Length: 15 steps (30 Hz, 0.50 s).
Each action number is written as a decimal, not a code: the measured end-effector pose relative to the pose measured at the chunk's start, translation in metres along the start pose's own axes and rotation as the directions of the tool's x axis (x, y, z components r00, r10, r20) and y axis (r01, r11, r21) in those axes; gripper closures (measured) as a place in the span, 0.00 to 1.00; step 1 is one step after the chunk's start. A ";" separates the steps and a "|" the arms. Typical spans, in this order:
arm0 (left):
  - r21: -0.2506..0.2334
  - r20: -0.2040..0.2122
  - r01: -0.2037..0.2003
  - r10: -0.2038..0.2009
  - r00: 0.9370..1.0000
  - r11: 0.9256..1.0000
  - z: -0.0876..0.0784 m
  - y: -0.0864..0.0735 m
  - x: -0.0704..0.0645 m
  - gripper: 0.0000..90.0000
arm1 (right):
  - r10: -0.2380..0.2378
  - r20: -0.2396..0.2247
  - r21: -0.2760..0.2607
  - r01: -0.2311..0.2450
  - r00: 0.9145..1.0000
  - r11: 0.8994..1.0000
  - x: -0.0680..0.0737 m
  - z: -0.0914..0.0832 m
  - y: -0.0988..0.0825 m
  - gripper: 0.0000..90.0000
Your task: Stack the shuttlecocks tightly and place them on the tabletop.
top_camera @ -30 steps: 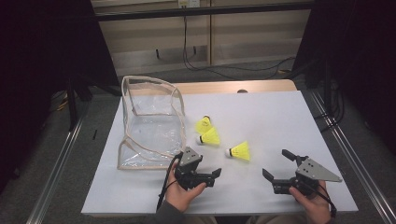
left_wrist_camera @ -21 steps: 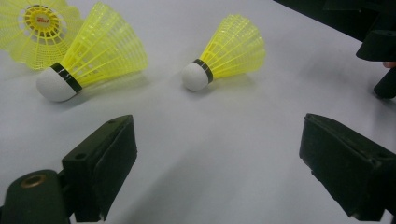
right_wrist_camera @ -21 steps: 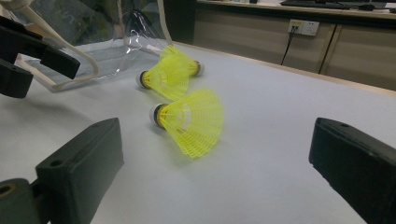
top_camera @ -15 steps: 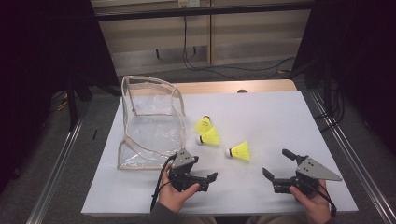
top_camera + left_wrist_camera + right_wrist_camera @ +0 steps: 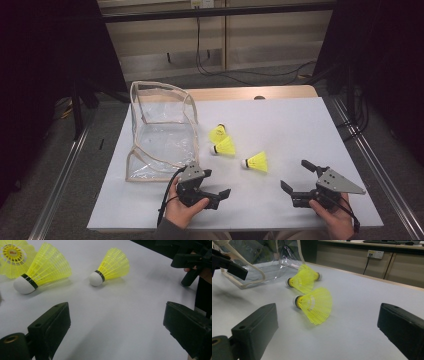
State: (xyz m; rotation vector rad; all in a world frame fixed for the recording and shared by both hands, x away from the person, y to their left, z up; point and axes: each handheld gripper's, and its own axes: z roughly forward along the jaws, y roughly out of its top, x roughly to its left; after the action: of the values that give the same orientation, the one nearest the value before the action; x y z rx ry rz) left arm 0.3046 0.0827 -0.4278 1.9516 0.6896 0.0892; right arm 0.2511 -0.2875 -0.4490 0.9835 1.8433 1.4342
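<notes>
shuttlecocks (image 5: 257,161) yellow, white tips, black band; pouch (image 5: 160,132) clear, beige trim; table cover (image 5: 300,130) white

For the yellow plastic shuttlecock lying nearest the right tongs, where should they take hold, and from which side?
Probably across the yellow mesh skirt of the nearest shuttlecock, close to its white cork end. It lies on its side, apart from the other two, skirt toward the right tongs, whose jaws stand open and empty. Coming from above, jaws astride the cone, looks safest; the rounded cork might slip.

— What covers the table (image 5: 300,130)?
— A white sheet, centre frame. A clear pouch (image 5: 160,132) lies at left; three yellow shuttlecocks (image 5: 223,147) lie just right of it.
</notes>
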 end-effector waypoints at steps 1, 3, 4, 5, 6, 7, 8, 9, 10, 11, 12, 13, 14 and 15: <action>0.001 0.004 -0.001 0.001 1.000 1.000 -0.001 0.000 0.000 0.07 | 0.000 -0.001 0.000 0.000 1.000 1.000 0.000 0.000 0.000 0.03; -0.001 0.007 -0.001 0.001 1.000 1.000 -0.003 -0.001 0.001 0.07 | -0.001 0.001 0.002 0.001 1.000 1.000 -0.001 0.000 0.000 0.03; 0.003 0.005 -0.002 0.002 1.000 1.000 -0.004 -0.001 0.001 0.07 | 0.003 0.000 0.003 -0.003 1.000 1.000 -0.001 0.000 0.000 0.03; -0.002 0.010 -0.002 0.002 1.000 1.000 -0.004 -0.002 0.002 0.07 | 0.001 0.000 0.001 -0.001 1.000 1.000 -0.001 0.001 0.000 0.03; 0.003 0.011 -0.006 0.006 1.000 1.000 -0.005 -0.002 0.002 0.07 | 0.002 -0.001 0.000 -0.002 1.000 1.000 -0.002 0.001 0.000 0.03; 0.000 0.010 -0.009 0.009 1.000 1.000 -0.005 -0.003 0.002 0.07 | 0.001 0.000 0.001 -0.001 1.000 1.000 -0.002 0.000 0.000 0.03; 0.002 0.013 -0.012 0.012 1.000 1.000 -0.006 -0.003 0.003 0.07 | -0.001 0.002 0.001 0.001 1.000 1.000 -0.002 0.000 0.000 0.03; -0.001 0.018 -0.012 0.012 1.000 1.000 -0.007 -0.003 0.003 0.07 | -0.001 0.001 0.001 0.001 1.000 1.000 -0.002 0.000 0.000 0.03; -0.002 0.019 -0.016 0.016 1.000 1.000 -0.008 -0.003 0.003 0.07 | -0.002 0.002 0.000 0.002 1.000 1.000 -0.003 0.001 0.000 0.03; -0.001 0.021 -0.021 0.021 1.000 1.000 -0.009 -0.004 0.003 0.07 | -0.001 0.002 0.001 0.001 1.000 1.000 -0.003 0.001 0.000 0.03; -0.004 0.026 -0.020 0.020 0.999 1.000 -0.010 -0.004 0.003 0.07 | 0.000 0.002 0.002 0.000 1.000 1.000 -0.003 0.001 0.000 0.03; -0.004 0.027 -0.020 0.020 0.999 1.000 -0.011 -0.005 0.003 0.07 | -0.001 0.001 0.002 0.001 1.000 1.000 -0.003 0.001 0.000 0.03; -0.002 0.029 -0.020 0.020 0.999 1.000 -0.012 -0.005 0.003 0.07 | -0.002 0.000 0.001 0.002 1.000 1.000 -0.003 0.001 0.000 0.03; 0.000 0.030 -0.021 0.021 0.999 1.000 -0.013 -0.005 0.004 0.07 | 0.000 -0.003 0.000 0.000 1.000 1.000 -0.003 0.001 0.000 0.03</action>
State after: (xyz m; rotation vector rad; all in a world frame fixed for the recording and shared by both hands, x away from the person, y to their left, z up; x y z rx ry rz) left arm 0.3005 0.0970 -0.4266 1.9568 0.6494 0.0726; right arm 0.2537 -0.2889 -0.4493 0.9812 1.8453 1.4366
